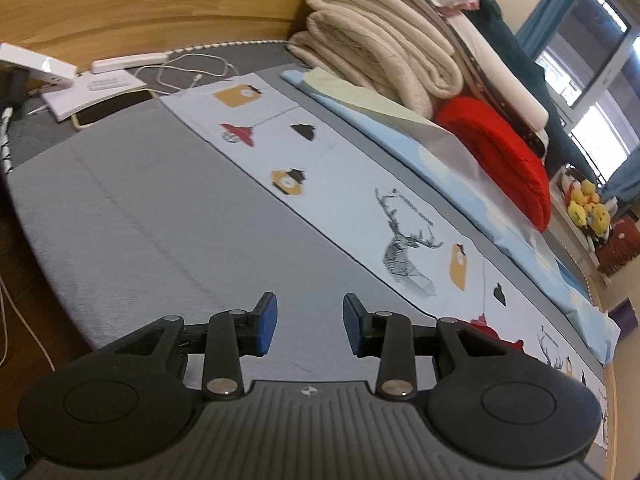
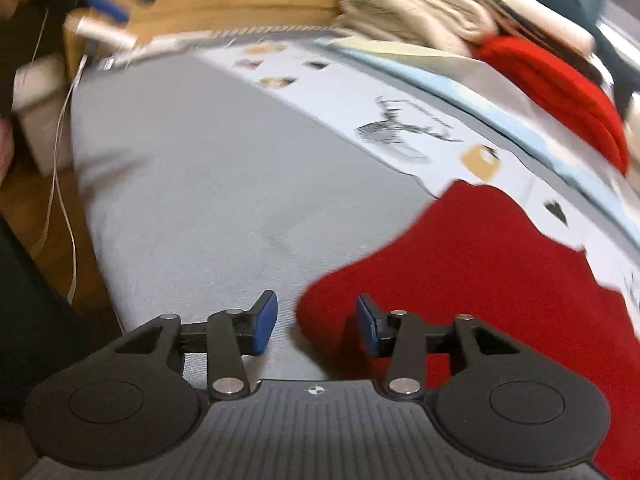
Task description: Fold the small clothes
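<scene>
red garment on the grey bed, both claws empty

red garment (image 2: 480,280) lies flat on the grey mattress (image 2: 200,180), its edge just ahead of the right gripper (image 2: 316,320), jaws parted, gripping nothing. left gripper (image 1: 310,322) hovers over bare mattress, jaws likewise parted and empty.

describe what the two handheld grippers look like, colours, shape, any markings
Both look alike. The left gripper and right gripper each have a dark grey ribbed body with a small round crosshair mark at its front edge, two round black discs at the sides, and black linkage arms with silver pivot pins. Each finger ends in a flat blue pad. No cables show on them.
</scene>
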The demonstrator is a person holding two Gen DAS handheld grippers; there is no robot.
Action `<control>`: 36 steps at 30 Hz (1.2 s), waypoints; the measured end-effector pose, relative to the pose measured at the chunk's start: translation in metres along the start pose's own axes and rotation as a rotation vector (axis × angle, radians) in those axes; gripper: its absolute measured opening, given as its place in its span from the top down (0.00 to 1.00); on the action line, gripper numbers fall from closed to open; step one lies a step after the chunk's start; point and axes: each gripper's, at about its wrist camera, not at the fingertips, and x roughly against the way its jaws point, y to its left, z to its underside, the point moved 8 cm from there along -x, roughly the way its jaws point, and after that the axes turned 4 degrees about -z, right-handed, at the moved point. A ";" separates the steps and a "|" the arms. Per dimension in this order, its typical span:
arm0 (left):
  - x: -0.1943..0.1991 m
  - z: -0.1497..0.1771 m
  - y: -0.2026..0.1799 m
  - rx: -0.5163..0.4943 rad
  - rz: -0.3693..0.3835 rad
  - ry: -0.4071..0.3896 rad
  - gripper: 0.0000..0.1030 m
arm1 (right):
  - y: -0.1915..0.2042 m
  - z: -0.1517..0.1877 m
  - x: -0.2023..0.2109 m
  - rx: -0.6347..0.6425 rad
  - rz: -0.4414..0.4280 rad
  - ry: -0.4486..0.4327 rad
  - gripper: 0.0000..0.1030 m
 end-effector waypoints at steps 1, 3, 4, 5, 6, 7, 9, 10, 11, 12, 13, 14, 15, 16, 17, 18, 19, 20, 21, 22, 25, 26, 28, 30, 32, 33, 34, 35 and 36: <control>0.002 -0.001 0.004 0.005 -0.002 -0.002 0.61 | 0.003 0.001 -0.006 0.026 0.015 0.021 0.54; 0.003 -0.002 0.011 0.012 -0.005 -0.003 0.60 | 0.002 0.006 -0.028 0.105 0.088 0.087 0.53; 0.004 -0.003 0.013 0.016 -0.005 -0.003 0.60 | 0.001 0.008 -0.033 0.147 0.124 0.101 0.53; 0.004 -0.004 0.015 0.018 -0.003 -0.003 0.60 | 0.000 0.008 -0.038 0.186 0.158 0.104 0.53; 0.005 -0.005 0.015 0.018 -0.001 -0.004 0.60 | -0.002 0.008 -0.038 0.198 0.169 0.108 0.53; 0.006 -0.006 0.015 0.016 0.002 -0.006 0.60 | -0.002 0.007 -0.040 0.195 0.172 0.108 0.55; 0.006 -0.008 0.013 0.010 0.011 -0.009 0.60 | 0.003 0.006 -0.044 0.199 0.180 0.106 0.61; 0.005 -0.009 0.011 0.007 0.014 -0.010 0.60 | 0.005 0.006 -0.046 0.213 0.190 0.106 0.68; 0.005 -0.009 0.009 0.003 0.017 -0.010 0.60 | 0.008 0.006 -0.045 0.229 0.195 0.102 0.74; 0.004 -0.009 0.007 -0.002 0.018 -0.008 0.60 | 0.010 0.004 -0.045 0.243 0.205 0.096 0.77; 0.004 -0.009 0.006 -0.008 0.018 -0.008 0.60 | 0.015 0.003 -0.040 0.250 0.218 0.091 0.80; 0.003 -0.008 0.005 -0.014 0.015 -0.009 0.60 | 0.018 -0.001 -0.037 0.259 0.236 0.080 0.82; 0.002 -0.008 0.004 -0.021 0.012 -0.009 0.60 | 0.022 -0.006 -0.032 0.267 0.252 0.063 0.82; 0.001 -0.008 0.003 -0.027 0.007 -0.010 0.60 | 0.028 -0.013 -0.026 0.271 0.268 0.041 0.83; 0.000 -0.009 0.003 -0.029 0.003 -0.010 0.60 | 0.036 -0.020 -0.017 0.265 0.278 0.018 0.83; -0.001 -0.009 0.003 -0.030 -0.002 -0.008 0.60 | 0.044 -0.028 -0.011 0.251 0.276 -0.004 0.83; -0.002 -0.009 0.003 -0.029 -0.004 -0.006 0.60 | 0.052 -0.035 -0.004 0.233 0.259 -0.026 0.83; -0.003 -0.008 0.002 -0.028 -0.007 -0.003 0.60 | 0.061 -0.042 0.002 0.215 0.236 -0.045 0.83; -0.004 -0.007 0.001 -0.029 -0.010 0.002 0.60 | 0.073 -0.048 0.006 0.199 0.206 -0.063 0.83; -0.005 -0.006 -0.001 -0.033 -0.012 0.005 0.60 | 0.084 -0.053 0.009 0.175 0.175 -0.075 0.83; -0.006 -0.002 -0.009 -0.055 -0.019 0.008 0.60 | 0.090 -0.070 0.012 0.000 0.109 -0.091 0.83; -0.006 -0.001 -0.013 -0.065 -0.021 0.008 0.60 | 0.086 -0.075 0.016 -0.048 0.122 -0.105 0.83; -0.009 0.002 -0.023 -0.089 -0.025 0.011 0.60 | 0.063 -0.086 0.027 -0.165 0.140 -0.136 0.83; -0.011 0.005 -0.035 -0.111 -0.021 0.012 0.60 | 0.027 -0.093 0.050 -0.286 0.166 -0.184 0.83; -0.015 0.008 -0.048 -0.131 -0.015 0.015 0.60 | -0.016 -0.090 0.080 -0.409 0.204 -0.233 0.83; -0.017 0.011 -0.056 -0.139 -0.010 0.022 0.60 | -0.037 -0.083 0.094 -0.467 0.235 -0.252 0.83; -0.019 0.013 -0.066 -0.147 -0.001 0.027 0.60 | -0.060 -0.073 0.111 -0.534 0.265 -0.271 0.83; -0.021 0.015 -0.075 -0.157 0.010 0.029 0.60 | -0.084 -0.060 0.131 -0.612 0.297 -0.291 0.83; -0.023 0.018 -0.088 -0.176 0.023 0.030 0.60 | -0.106 -0.043 0.151 -0.681 0.333 -0.311 0.83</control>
